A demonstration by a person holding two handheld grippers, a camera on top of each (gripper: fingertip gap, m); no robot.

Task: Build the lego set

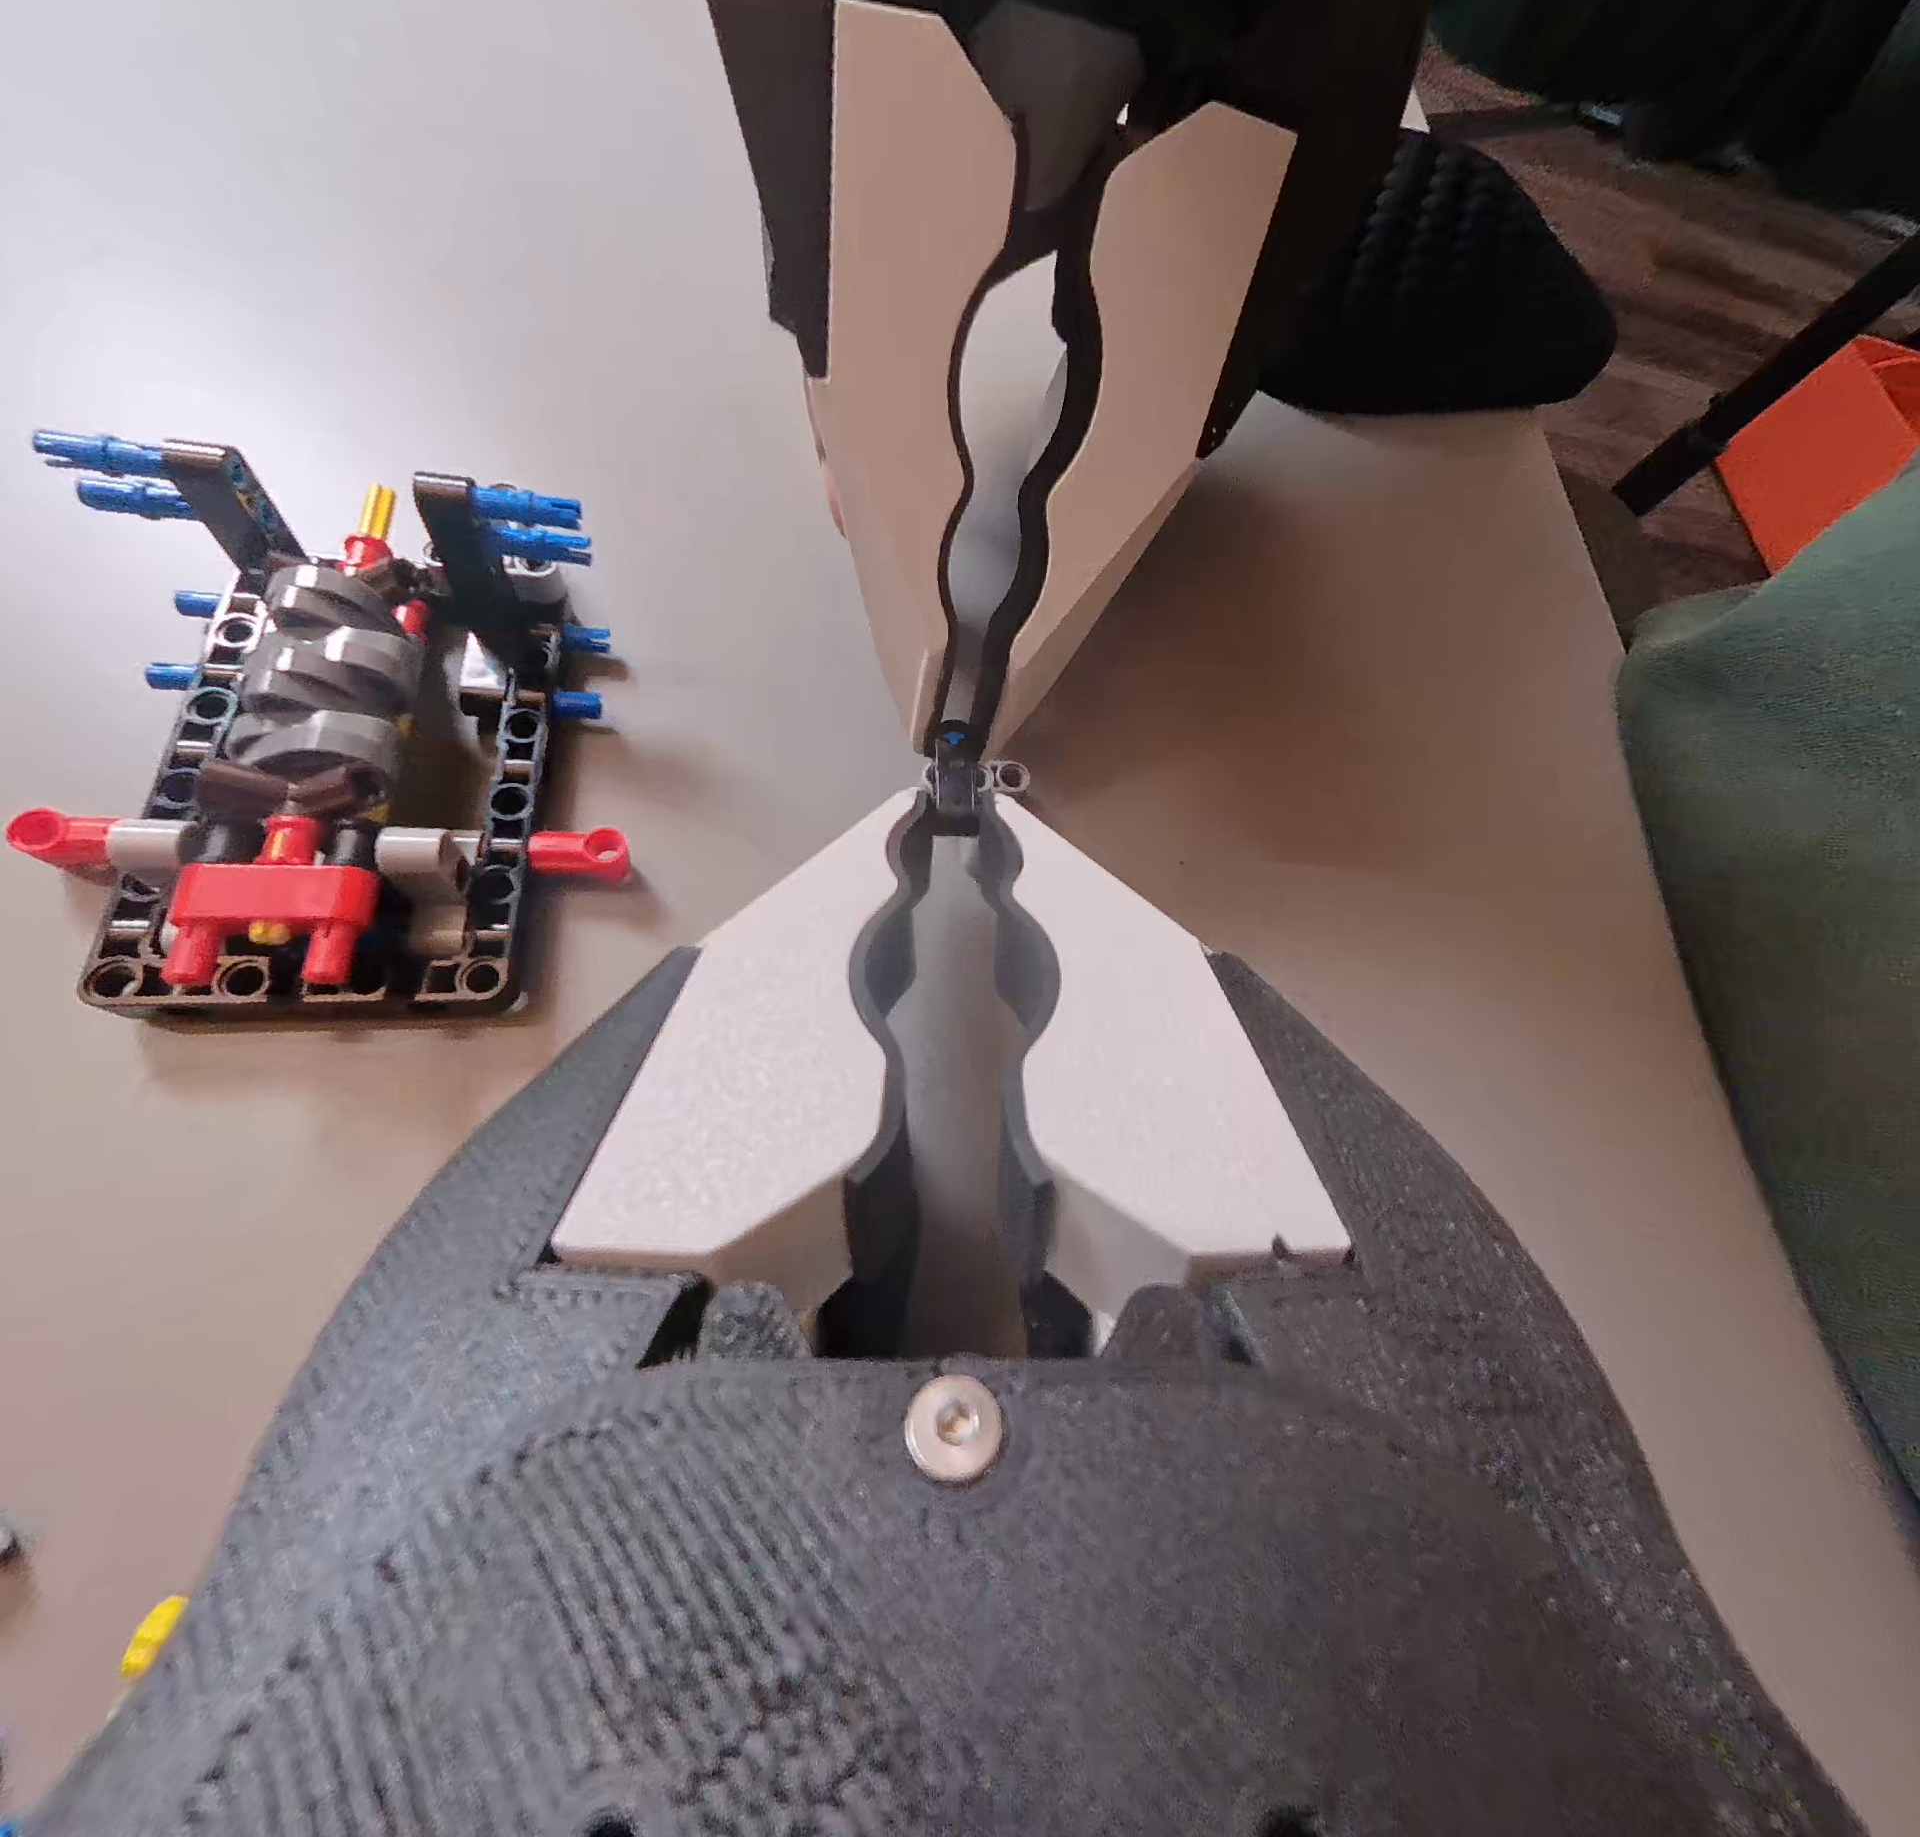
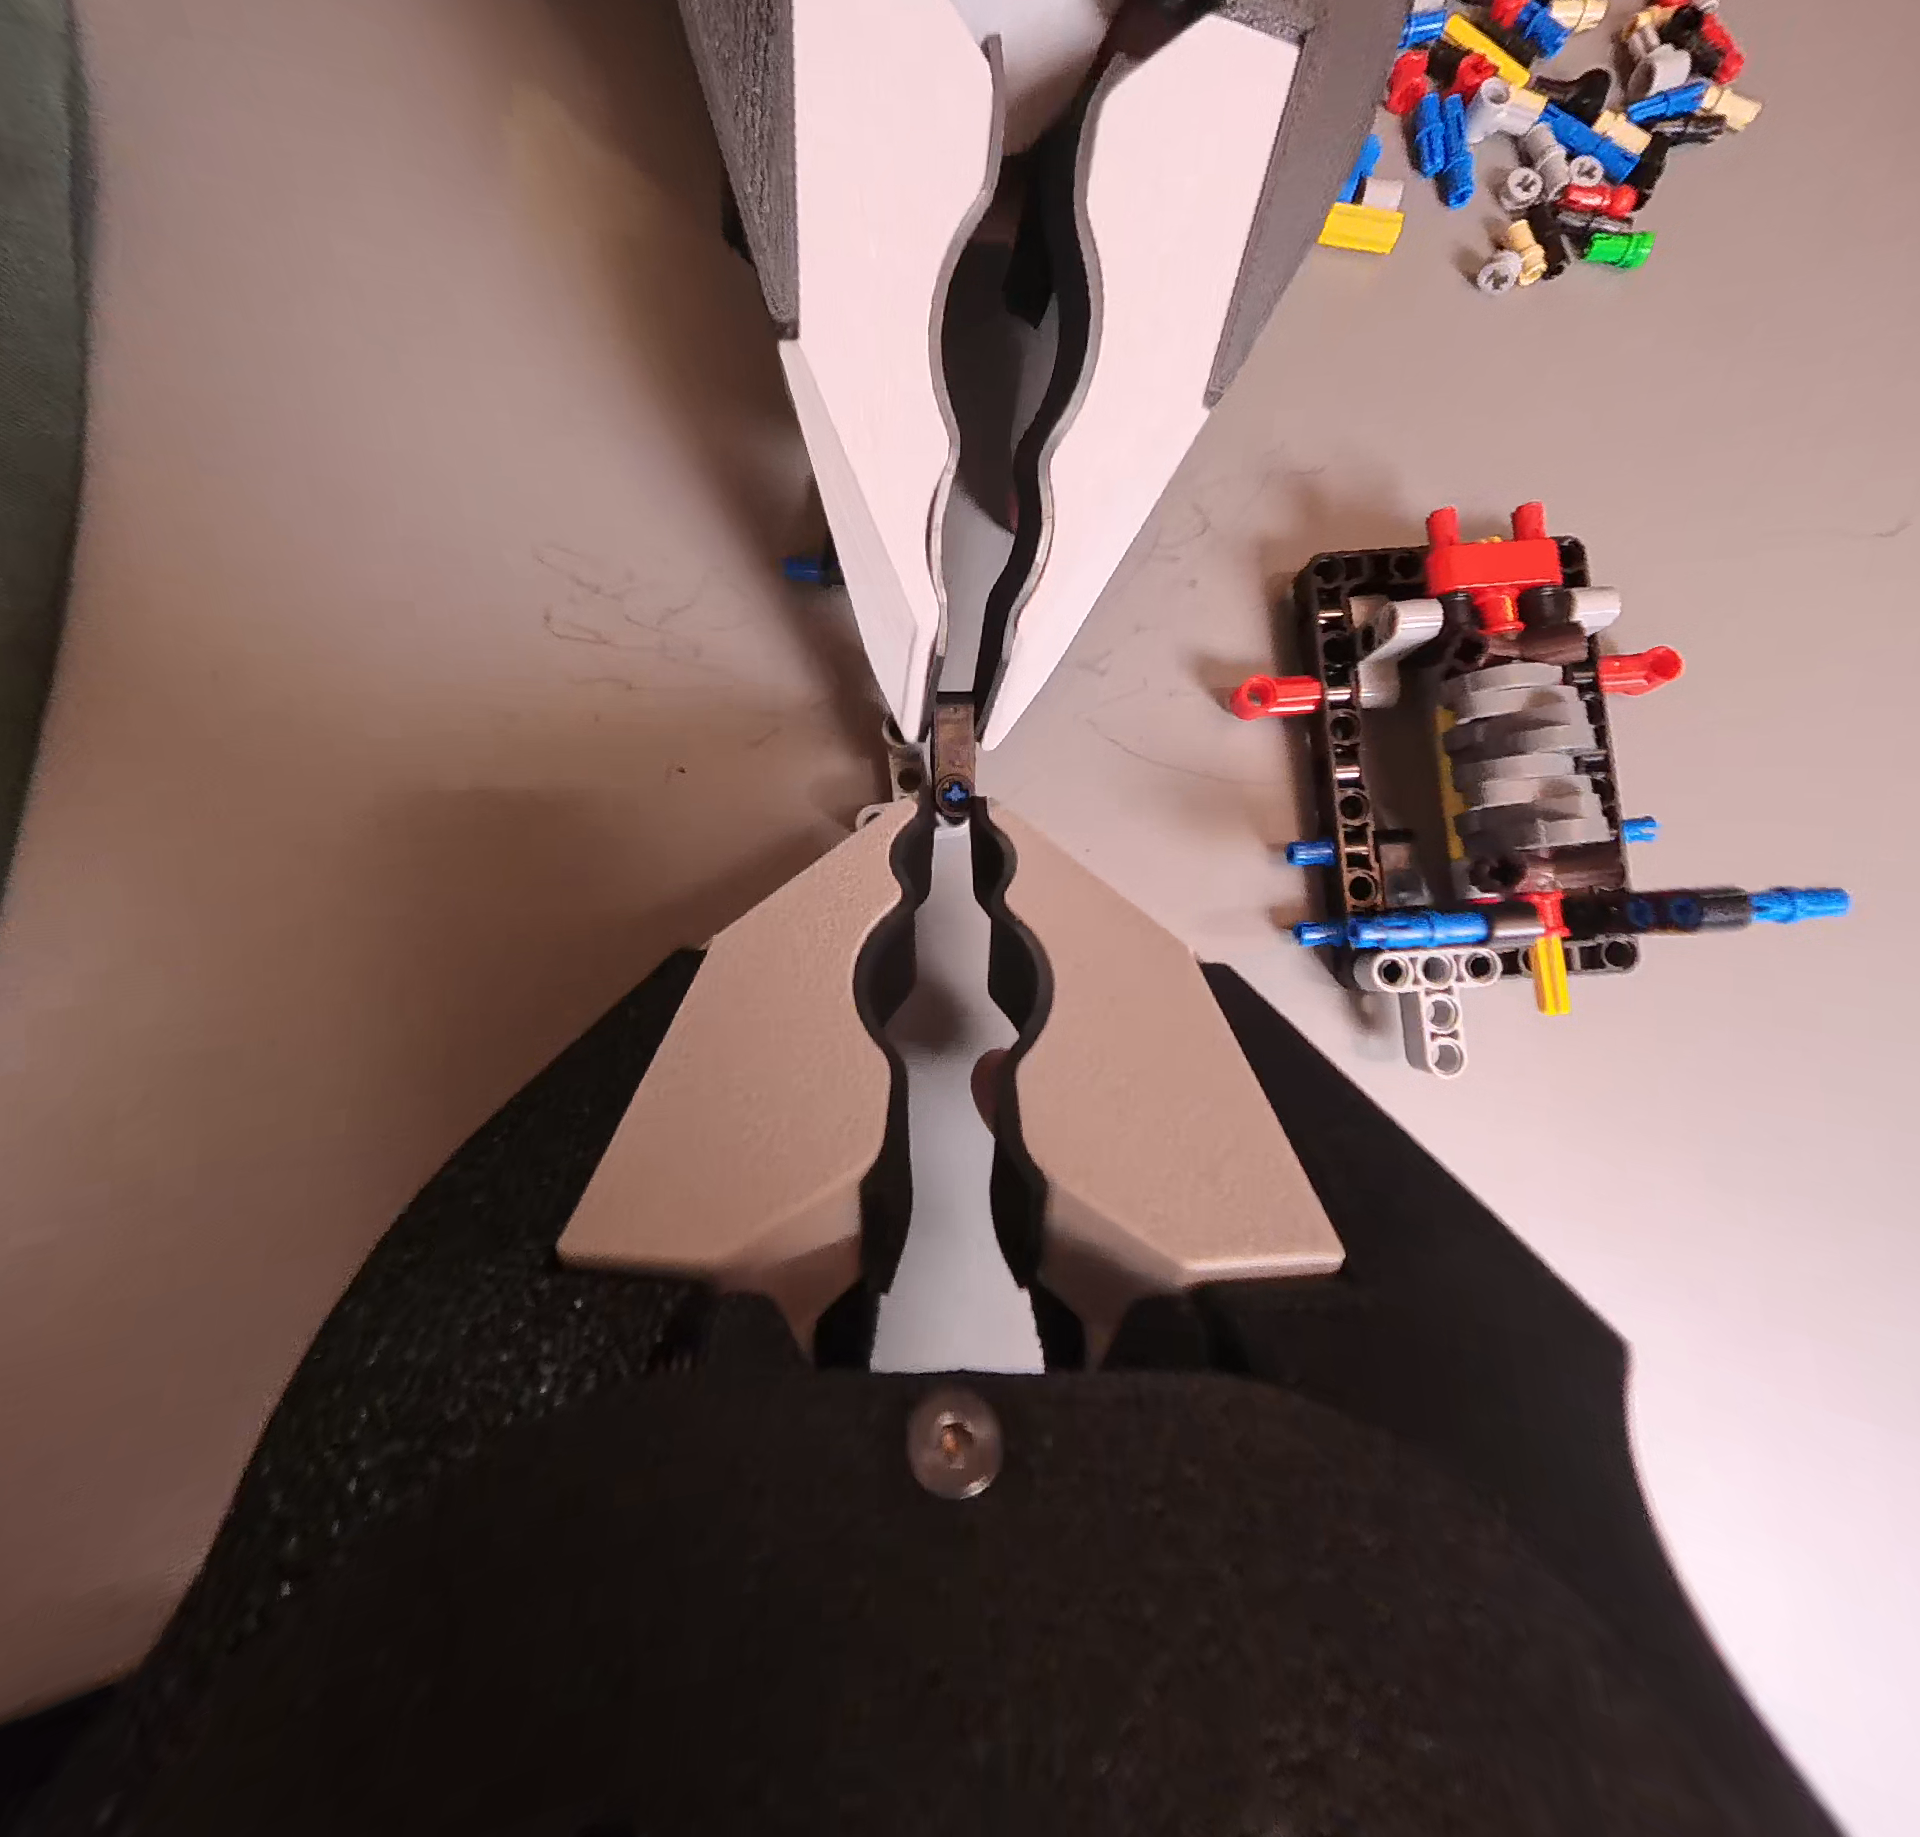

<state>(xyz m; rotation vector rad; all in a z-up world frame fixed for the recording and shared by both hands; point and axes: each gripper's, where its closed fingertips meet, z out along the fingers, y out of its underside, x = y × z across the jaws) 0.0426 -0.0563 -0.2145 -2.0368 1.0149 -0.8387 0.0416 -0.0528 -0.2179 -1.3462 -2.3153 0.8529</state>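
My left gripper point(image 1: 956, 819) and right gripper point(image 2: 951, 819) meet tip to tip above the beige table point(image 1: 1299, 852). The left is shut on a small black beam point(image 1: 954, 788), which also shows in the right wrist view point(image 2: 951, 738). A light grey holed piece point(image 1: 1008, 774) sticks out beside the beam. The right gripper point(image 1: 961, 733) is shut on a blue pin point(image 2: 953, 795) seated in the beam's end hole. The partly built black frame model point(image 1: 312, 748) with grey discs, red parts and blue pins lies on the table, to my left in the left wrist view and to my right in the right wrist view point(image 2: 1475, 769).
A pile of loose coloured parts point(image 2: 1538, 94) lies at the far right. A single blue pin point(image 2: 810, 569) lies beside the left gripper. A green cloth point(image 1: 1787, 956), a black chair point(image 1: 1434, 281) and an orange box point(image 1: 1829, 457) sit past the table edge. My left and right fingertips are right by each other.
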